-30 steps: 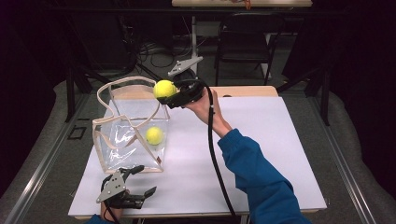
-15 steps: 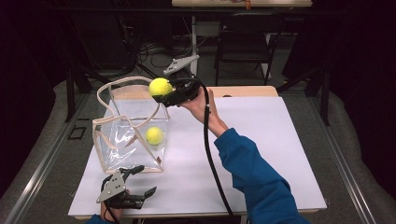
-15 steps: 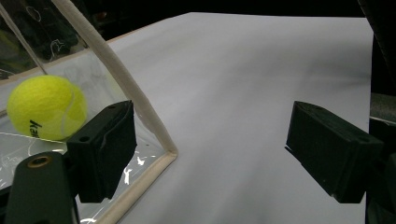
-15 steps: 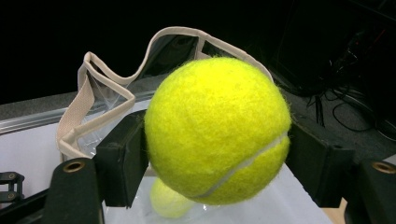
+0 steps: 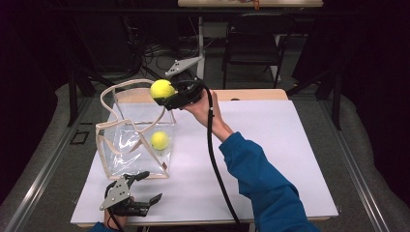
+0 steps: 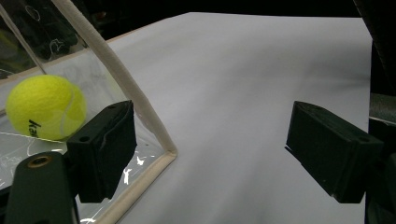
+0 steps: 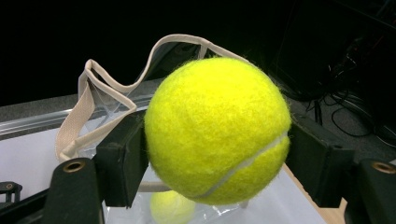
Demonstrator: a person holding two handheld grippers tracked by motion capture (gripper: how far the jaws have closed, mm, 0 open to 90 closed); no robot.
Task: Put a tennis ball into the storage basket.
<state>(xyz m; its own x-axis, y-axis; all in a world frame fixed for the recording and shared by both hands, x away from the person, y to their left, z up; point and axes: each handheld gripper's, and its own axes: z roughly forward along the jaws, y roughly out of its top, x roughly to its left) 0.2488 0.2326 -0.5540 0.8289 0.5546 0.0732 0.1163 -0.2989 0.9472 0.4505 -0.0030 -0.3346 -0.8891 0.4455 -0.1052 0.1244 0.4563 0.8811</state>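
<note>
My right gripper point(image 5: 164, 93) is shut on a yellow tennis ball point(image 5: 161, 89), held in the air over the back right corner of a clear plastic bag point(image 5: 126, 145) with beige trim and handles. In the right gripper view the ball point(image 7: 217, 130) sits squeezed between both black pads, with the bag's handles point(image 7: 88, 100) behind it. A second tennis ball point(image 5: 159, 140) lies inside the bag, and it is seen through the bag's wall point(image 6: 46, 106) in the left gripper view. My left gripper point(image 5: 152, 186) rests open near the table's front left edge, just in front of the bag, its jaws point(image 6: 217, 144) holding nothing.
The white table point(image 5: 270, 145) stretches wide to the right of the bag. A black cable point(image 5: 212, 154) trails from the right gripper along the blue sleeve point(image 5: 261, 179). A dark chair point(image 5: 251, 48) and stands are behind the table.
The right gripper has drifted slightly left with the ball, closer over the bag's opening. The left gripper and the bag have stayed still.
</note>
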